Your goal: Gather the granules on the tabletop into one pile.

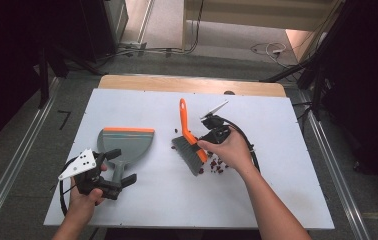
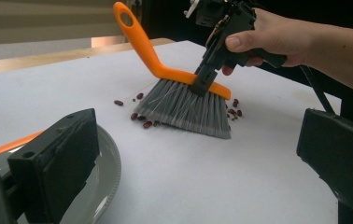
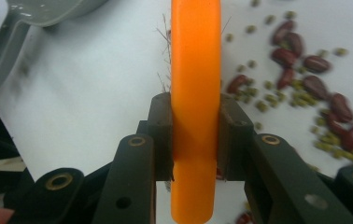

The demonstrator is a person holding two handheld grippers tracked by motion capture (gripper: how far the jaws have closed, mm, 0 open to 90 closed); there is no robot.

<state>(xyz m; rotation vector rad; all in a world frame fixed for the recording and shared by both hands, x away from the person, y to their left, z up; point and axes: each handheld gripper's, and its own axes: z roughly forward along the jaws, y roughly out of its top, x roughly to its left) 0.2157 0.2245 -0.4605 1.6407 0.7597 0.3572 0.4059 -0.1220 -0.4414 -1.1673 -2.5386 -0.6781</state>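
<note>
A: Where's the orange-handled brush with grey bristles (image 1: 191, 145)?

B: Just right of the grey plastic dustpan with an orange lip (image 1: 125, 144), bristles down on the white counter (image 1: 142, 200). The right hand-held gripper (image 3: 196, 140) is clamped on its orange back. Dark red beans (image 1: 216, 165) lie just beyond the brush, away from the dustpan.

A: And the left hand-held gripper (image 1: 119, 170)?

B: Jaws spread around the dustpan's handle, not squeezing it yet.

A: Then grip it, and sweep low toward the dustpan lip with the bristles flat.
</note>
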